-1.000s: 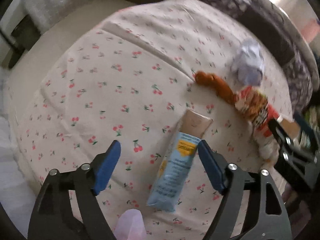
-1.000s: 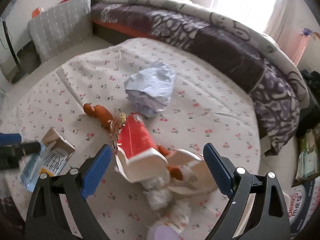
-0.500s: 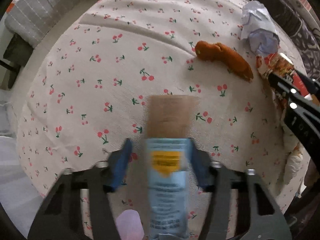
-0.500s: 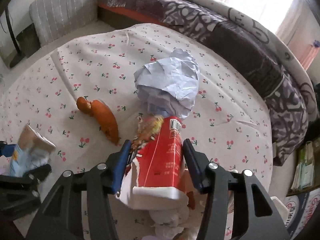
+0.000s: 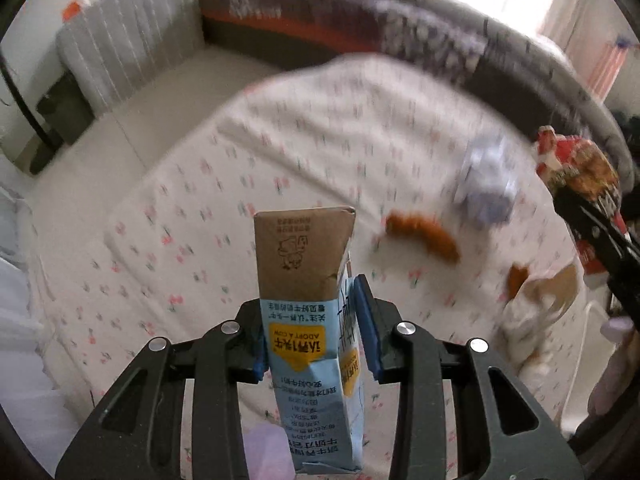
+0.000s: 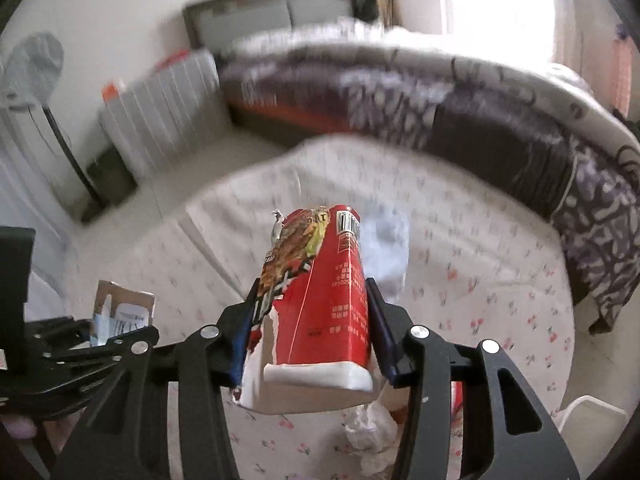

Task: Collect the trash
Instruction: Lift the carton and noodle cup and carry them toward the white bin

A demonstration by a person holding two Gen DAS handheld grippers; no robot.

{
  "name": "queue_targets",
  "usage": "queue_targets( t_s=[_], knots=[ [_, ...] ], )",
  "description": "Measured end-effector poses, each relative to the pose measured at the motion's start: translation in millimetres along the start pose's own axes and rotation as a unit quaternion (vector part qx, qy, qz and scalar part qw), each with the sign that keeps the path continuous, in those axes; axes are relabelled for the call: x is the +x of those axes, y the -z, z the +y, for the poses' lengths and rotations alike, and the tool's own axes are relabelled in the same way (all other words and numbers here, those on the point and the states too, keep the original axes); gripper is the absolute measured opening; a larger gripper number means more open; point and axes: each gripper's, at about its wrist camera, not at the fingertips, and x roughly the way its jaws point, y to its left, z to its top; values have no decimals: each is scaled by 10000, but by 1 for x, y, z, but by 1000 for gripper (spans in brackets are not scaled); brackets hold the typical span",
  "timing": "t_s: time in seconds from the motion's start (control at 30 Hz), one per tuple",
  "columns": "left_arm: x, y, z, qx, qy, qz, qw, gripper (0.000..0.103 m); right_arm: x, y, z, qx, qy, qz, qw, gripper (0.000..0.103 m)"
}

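- Left claw (image 5: 316, 336): clenched on a carton (image 5: 310, 320), blue pads pressed to both long sides. The carton stands upright between the jaws, clear of the cloth (image 5: 280, 160) beneath, its brown top reaching beyond the fingertips.
- Right claw (image 6: 312, 328): clenched on a cup (image 6: 320, 292), held clear of the cloth; the white rim faces the camera and the torn wrapper peels at the far end.
- Carton: flattened card, pale blue print with a yellow label, creased along its right edge.
- Cup: red, glossy, crushed, with a barcode near its far end.
- Ahead and right of the left claw: an orange peel (image 5: 424, 234) lies on the cloth, a crumpled paper ball (image 5: 486, 184) just beyond it; more scraps (image 5: 532, 304) lie nearer, at the right.
- Ahead and left of the left claw: open cloth with no items on it.
- Surface: white fabric printed with small cherries, laid flat with faint folds.
- Room: a purple patterned quilt (image 6: 500, 120) borders the cloth's far side; a grey cushion (image 5: 128, 48) leans far left. Background is motion-blurred.
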Motion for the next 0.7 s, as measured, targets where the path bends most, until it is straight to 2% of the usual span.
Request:
queue_targets(
  t_s=[0.17, 0.33, 0.5, 0.7],
  knots=[
    [-38, -13, -8, -96, -50, -906, 9958, 34, -34, -2, 17, -314, 378, -705, 9963, 49],
    [-62, -14, -28, -50, -53, -1523, 9883, 34, -60, 2, 23, -495, 694, -1140, 9898, 49],
    [-76, -9, -41, 11, -22, -1871, 9823, 34, -82, 11, 18, -417, 933, -1358, 9854, 50],
    [-83, -4, -59, 110, 37, -2060, 9785, 34, -96, 14, 1, -273, 1101, -1384, 9839, 50]
  ],
)
